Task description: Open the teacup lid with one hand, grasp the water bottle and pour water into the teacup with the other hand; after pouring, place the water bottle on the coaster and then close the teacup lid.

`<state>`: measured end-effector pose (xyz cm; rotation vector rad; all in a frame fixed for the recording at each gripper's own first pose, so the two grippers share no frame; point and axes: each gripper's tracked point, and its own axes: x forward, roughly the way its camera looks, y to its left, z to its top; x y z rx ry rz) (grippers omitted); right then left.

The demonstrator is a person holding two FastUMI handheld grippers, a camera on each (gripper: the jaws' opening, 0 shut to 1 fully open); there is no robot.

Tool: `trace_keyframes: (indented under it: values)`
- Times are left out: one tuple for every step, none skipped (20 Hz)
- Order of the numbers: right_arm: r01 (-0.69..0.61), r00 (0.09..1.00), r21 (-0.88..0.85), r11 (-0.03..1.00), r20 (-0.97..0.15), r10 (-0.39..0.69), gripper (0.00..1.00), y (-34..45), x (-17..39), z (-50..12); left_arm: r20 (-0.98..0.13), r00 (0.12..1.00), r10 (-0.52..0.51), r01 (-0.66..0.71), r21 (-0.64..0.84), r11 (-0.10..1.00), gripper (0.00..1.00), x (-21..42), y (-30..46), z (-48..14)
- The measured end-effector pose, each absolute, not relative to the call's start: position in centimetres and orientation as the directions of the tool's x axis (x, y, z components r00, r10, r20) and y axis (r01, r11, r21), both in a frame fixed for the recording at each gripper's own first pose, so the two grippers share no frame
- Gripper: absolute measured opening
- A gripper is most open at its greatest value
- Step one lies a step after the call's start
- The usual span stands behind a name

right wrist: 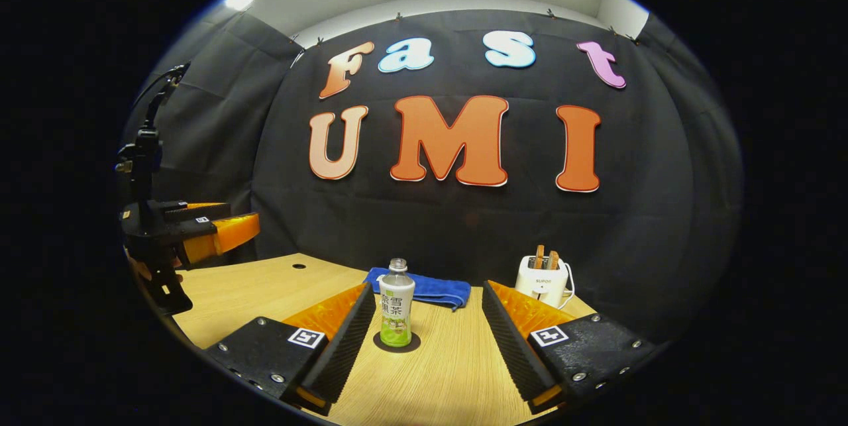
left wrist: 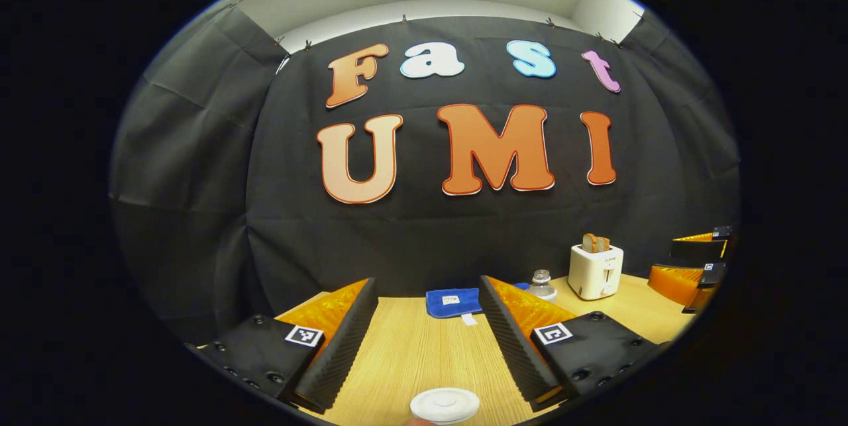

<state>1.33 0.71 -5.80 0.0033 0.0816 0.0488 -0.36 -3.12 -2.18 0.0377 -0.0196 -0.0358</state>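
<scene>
Your left gripper (left wrist: 427,340) is spread wide, holding nothing, with the white lid (left wrist: 444,405) on the table (left wrist: 411,353) just below its fingers, between them. Your right gripper (right wrist: 424,340) is equally wide and empty. The bottle (right wrist: 396,313) stands upright on the dark coaster (right wrist: 397,344) between that gripper's fingers, touching neither. Behind the bottle lies the blue cloth (right wrist: 430,290); right of the bottle, farther back, stands the toaster (right wrist: 544,282).
</scene>
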Motion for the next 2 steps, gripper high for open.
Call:
trace_keyframes:
  values:
    - [-0.048, 0.996, 0.006, 0.999, -0.079, 0.049, 0.97, 0.8, 1.31, -5.72, 0.022, 0.999, -0.034, 0.033, 0.039, 0.999, 0.99, -0.42, -2.99, -2.14]
    - [-0.051, 0.996, 0.007, 0.999, -0.076, 0.051, 0.97, 0.85, 1.28, -5.64, 0.025, 0.999, -0.031, 0.03, 0.04, 0.999, 0.99, -0.46, -2.91, -1.95]
